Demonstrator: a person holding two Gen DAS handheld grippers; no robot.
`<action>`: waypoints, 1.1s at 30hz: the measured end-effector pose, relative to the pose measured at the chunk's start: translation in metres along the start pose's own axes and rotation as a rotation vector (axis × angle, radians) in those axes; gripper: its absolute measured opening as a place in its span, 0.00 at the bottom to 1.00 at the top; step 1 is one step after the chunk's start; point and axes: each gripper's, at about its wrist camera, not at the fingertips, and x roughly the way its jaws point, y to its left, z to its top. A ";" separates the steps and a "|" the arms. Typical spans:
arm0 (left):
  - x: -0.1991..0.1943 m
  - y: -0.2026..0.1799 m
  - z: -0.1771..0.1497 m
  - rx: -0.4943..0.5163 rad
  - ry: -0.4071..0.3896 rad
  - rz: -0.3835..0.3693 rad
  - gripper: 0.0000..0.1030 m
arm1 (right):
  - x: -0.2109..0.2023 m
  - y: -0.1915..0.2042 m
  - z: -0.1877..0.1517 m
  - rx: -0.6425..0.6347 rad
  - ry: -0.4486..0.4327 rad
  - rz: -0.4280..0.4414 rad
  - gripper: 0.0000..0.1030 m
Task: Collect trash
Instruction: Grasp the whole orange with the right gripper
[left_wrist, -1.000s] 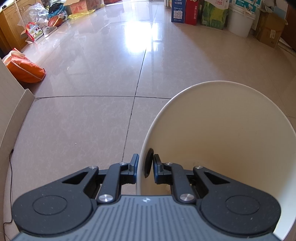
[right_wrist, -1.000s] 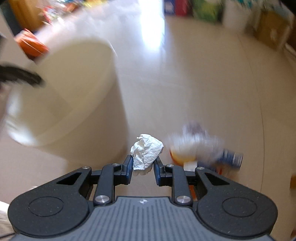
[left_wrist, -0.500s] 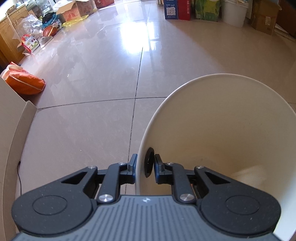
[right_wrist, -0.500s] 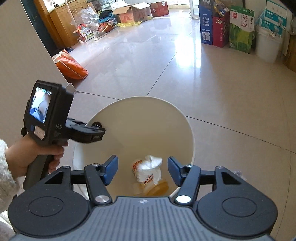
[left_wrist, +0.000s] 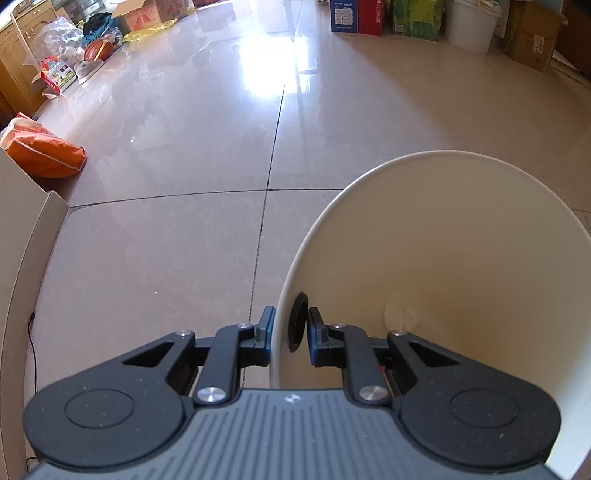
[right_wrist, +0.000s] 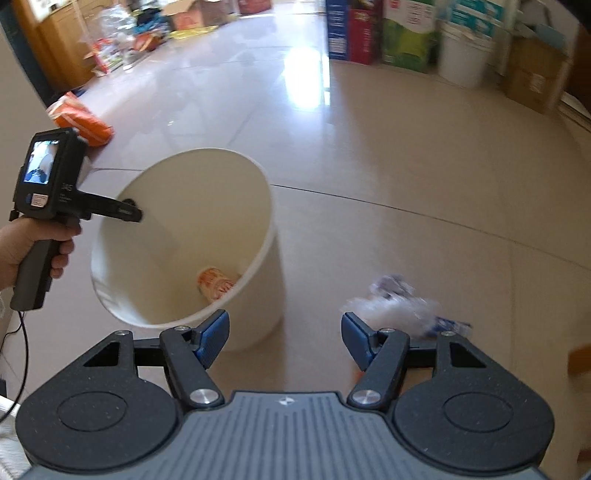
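Spreading across both views is the glossy tiled floor (left_wrist: 184, 155), with boxes and bags pushed to its far edges, and on it stands the white bin (right_wrist: 177, 236), tipped toward the right-hand camera. A second ago the right gripper (right_wrist: 282, 338) was pinching a crumpled white tissue beside the bin; half a second ago it hung over the bin's mouth with the tissue below it inside, and now its jaws, which have just been opening, stand wide with nothing between them. In the left wrist view a pale wad (left_wrist: 400, 315) lies low against the bin's inner wall, most likely that tissue, while from the right an orange wrapper (right_wrist: 216, 282) shows at the bottom. So one piece of trash looks delivered. The left gripper (left_wrist: 291, 326) has not shifted: its jaws are nearly closed, clamped on the bin's rim, one finger outside the wall and one inside, and the person's hand (right_wrist: 22, 251) grips its handle. Next in line, by my reading, is the blurred heap of crumpled plastic packaging (right_wrist: 402, 304) lying on the floor to the right of the bin, just beyond the right gripper's right fingertip (right_wrist: 356, 332); the empty gripper is free to go for it.
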 end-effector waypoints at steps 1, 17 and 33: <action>0.000 0.000 0.000 0.000 -0.002 0.001 0.15 | -0.004 -0.004 -0.003 0.010 -0.005 -0.014 0.71; -0.002 -0.002 -0.004 0.002 -0.016 0.003 0.15 | 0.085 -0.083 -0.103 0.127 -0.097 -0.167 0.98; 0.000 0.002 -0.005 -0.012 -0.018 -0.003 0.15 | 0.245 -0.118 -0.141 0.227 0.069 -0.306 0.95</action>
